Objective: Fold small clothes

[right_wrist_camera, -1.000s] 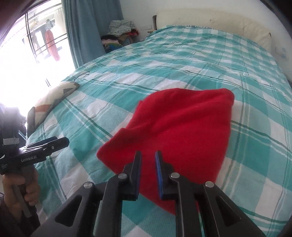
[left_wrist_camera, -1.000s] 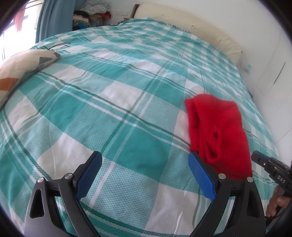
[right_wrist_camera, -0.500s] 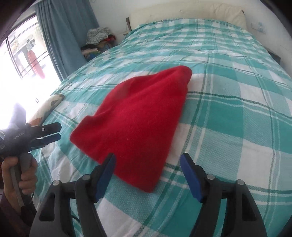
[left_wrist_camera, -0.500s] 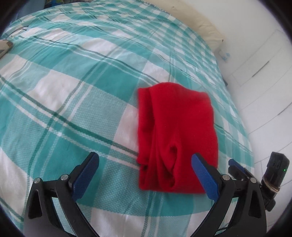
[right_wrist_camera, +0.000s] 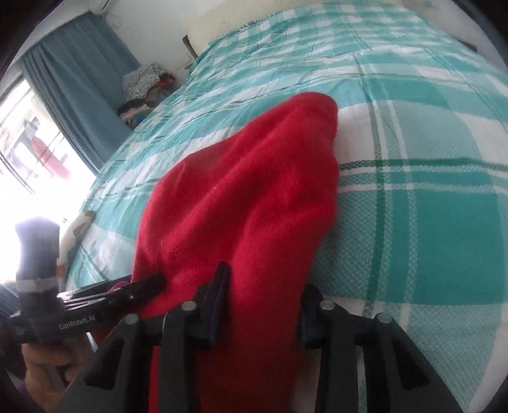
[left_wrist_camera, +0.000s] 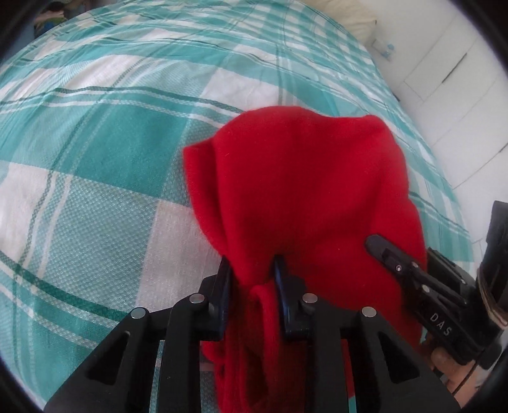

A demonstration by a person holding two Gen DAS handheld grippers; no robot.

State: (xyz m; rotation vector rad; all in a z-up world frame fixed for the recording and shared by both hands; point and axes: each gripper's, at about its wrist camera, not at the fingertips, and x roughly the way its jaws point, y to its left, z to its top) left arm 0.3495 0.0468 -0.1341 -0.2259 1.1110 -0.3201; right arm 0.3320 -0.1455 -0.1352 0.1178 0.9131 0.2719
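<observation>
A red fleece garment (left_wrist_camera: 304, 190) lies on the teal-and-white checked bed cover (left_wrist_camera: 95, 159), its near edge bunched up. My left gripper (left_wrist_camera: 252, 279) is shut on the garment's near left part, with red cloth bulging between the blue pads. My right gripper (right_wrist_camera: 262, 298) is closed on the near right part of the garment (right_wrist_camera: 247, 197), the cloth filling the gap between its fingers. The right gripper also shows in the left wrist view (left_wrist_camera: 412, 276), and the left gripper shows in the right wrist view (right_wrist_camera: 133, 289), both touching the cloth.
A cream headboard cushion (left_wrist_camera: 352, 12) lies at the bed's far end. White cupboard doors (left_wrist_camera: 460, 79) stand to the right. A blue curtain (right_wrist_camera: 73, 85), a bright window (right_wrist_camera: 28, 165) and a pile of clothes (right_wrist_camera: 143, 82) are to the left.
Both grippers moved in to the garment's near edge and closed on it. Half a second ago both stood open short of the cloth.
</observation>
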